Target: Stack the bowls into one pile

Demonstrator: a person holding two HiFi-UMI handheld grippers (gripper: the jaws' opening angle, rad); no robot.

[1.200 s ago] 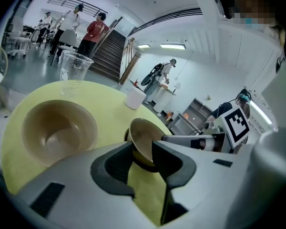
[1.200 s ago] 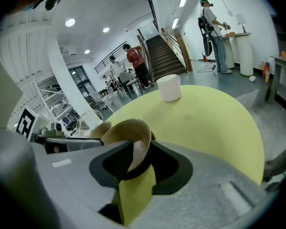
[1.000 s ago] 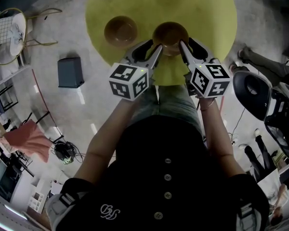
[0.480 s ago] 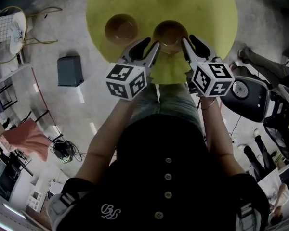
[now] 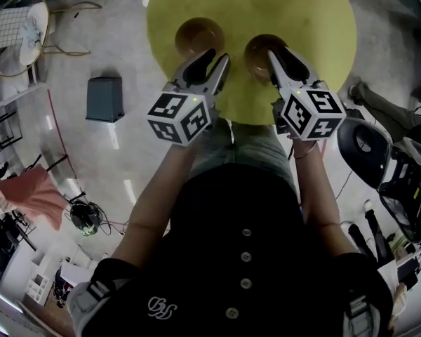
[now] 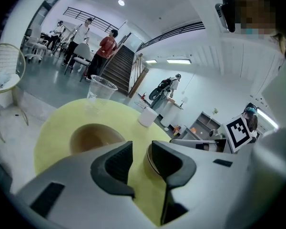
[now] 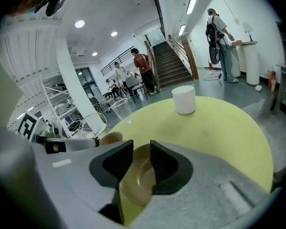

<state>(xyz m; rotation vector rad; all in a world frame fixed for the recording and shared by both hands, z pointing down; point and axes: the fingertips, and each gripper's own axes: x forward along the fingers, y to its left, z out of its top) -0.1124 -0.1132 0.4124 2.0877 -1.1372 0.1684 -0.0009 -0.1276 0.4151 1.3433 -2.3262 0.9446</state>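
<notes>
Two brown bowls stand on a round yellow table point(image 5: 309, 27). The left bowl point(image 5: 198, 35) point(image 6: 93, 136) sits free, just left of my left gripper point(image 5: 217, 56) point(image 6: 139, 149). That gripper is open, with only bare tabletop showing in its narrow gap. The right bowl point(image 5: 256, 48) point(image 7: 140, 180) has its wall between the pads of my right gripper point(image 5: 278, 53) point(image 7: 141, 149), which is shut on it. In the right gripper view this bowl looks tipped; I cannot tell whether it is off the table. Its rim point(image 6: 147, 163) peeks out behind the left gripper's right jaw.
A clear plastic cup point(image 6: 101, 87) point(image 7: 93, 123) and a white cup point(image 7: 184, 99) point(image 6: 147, 117) stand on the far part of the table. On the floor are a grey box point(image 5: 104, 98) at left and a dark chair point(image 5: 368, 142) at right. People stand far off by the stairs.
Both grippers have moved up and forward over the table. The left gripper has left the right bowl's edge and now sits between the bowls. The right gripper reaches further over the right bowl.
</notes>
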